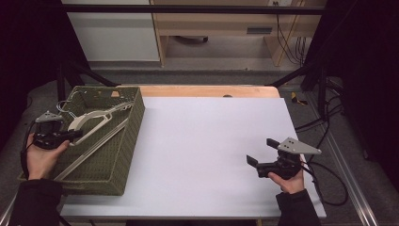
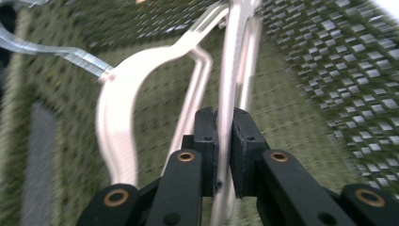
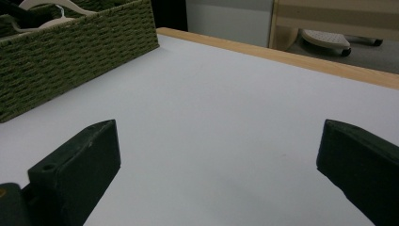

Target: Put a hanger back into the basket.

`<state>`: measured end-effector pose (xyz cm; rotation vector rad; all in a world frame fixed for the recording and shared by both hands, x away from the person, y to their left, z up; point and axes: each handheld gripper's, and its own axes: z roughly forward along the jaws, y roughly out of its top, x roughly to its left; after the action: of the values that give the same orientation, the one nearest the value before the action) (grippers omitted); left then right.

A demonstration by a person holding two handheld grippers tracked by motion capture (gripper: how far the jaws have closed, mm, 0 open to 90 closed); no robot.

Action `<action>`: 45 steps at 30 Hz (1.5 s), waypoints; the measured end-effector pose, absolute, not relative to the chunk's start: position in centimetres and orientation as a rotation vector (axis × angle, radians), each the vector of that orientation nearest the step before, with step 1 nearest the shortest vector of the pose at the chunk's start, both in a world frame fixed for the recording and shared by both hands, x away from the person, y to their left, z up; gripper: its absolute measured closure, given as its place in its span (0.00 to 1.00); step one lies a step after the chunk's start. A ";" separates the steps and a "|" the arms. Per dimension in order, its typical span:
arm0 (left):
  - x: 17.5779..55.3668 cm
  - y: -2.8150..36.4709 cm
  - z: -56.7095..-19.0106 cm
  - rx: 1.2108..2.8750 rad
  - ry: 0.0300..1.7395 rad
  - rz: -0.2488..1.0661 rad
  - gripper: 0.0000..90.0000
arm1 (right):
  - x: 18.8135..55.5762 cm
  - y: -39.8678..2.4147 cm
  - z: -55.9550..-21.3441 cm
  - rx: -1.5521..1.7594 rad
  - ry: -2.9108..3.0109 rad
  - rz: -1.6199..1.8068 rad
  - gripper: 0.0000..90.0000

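A: What supports the scene?
B: A white table point(image 1: 207, 155) with a wooden far edge; at its left end stands a green woven basket point(image 1: 129, 141), also visible in the right gripper view point(image 3: 70, 56).

A: What lies in the basket?
B: A cream clothes hanger point(image 1: 91, 120) rests slantwise across the inside, its metal hook point(image 1: 63, 107) toward the far left corner; a long pale bar runs from the near left to the far right wall.

A: How does the left gripper point(image 1: 70, 136) stand?
B: It reaches over the basket's left rim. In the left gripper view its pads point(image 2: 225, 141) are narrowed onto a thin bar of the hanger point(image 2: 117, 122), which passes between them.

A: And the right gripper point(image 1: 261, 151)?
B: Held above the bare table near its right end, well apart from the basket, jaws spread wide with nothing between them point(image 3: 216, 160)
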<state>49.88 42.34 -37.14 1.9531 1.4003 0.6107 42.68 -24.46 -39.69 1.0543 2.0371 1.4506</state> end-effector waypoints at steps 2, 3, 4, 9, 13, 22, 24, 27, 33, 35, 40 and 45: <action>50.0 42.7 -37.3 1.972 1.447 0.629 0.89 | 42.7 -24.3 -39.7 1.065 2.036 1.449 0.01; 50.0 42.9 -37.5 1.973 1.486 0.633 0.88 | 42.7 -24.3 -39.8 1.061 2.038 1.449 0.01; 50.0 43.0 -37.6 1.967 1.506 0.636 0.86 | 42.7 -24.3 -39.8 1.058 2.037 1.448 0.01; 50.0 43.3 -38.2 1.986 1.577 0.650 0.77 | 42.7 -24.3 -39.8 1.055 2.040 1.449 0.01; 49.8 43.6 -38.4 1.978 1.611 0.653 0.70 | 42.8 -24.3 -39.8 1.054 2.041 1.445 0.01; 48.7 43.7 -37.8 1.903 1.571 0.683 0.58 | 42.8 -24.3 -39.8 1.054 2.040 1.445 0.01; 48.2 43.2 -37.1 1.879 1.531 0.703 0.56 | 42.7 -24.3 -39.8 1.056 2.039 1.447 0.01; 47.4 41.8 -36.0 1.833 1.440 0.726 0.52 | 42.7 -24.3 -39.8 1.059 2.036 1.448 0.01; 45.8 38.7 -34.4 1.755 1.253 0.729 0.41 | 42.6 -24.5 -39.6 1.059 2.021 1.463 0.01; 45.2 37.2 -33.9 1.723 1.173 0.701 0.37 | 42.6 -24.6 -39.5 1.054 2.018 1.464 0.01; 43.9 34.3 -33.6 1.658 1.033 0.668 0.24 | 42.5 -24.7 -39.4 1.048 2.010 1.470 0.01; 42.9 31.7 -34.2 1.647 0.925 0.586 0.15 | 42.3 -25.0 -39.2 1.048 1.994 1.481 0.01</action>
<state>42.93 31.70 -34.19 1.6472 0.9253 0.5856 42.35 -25.00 -39.20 1.0478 1.9939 1.4814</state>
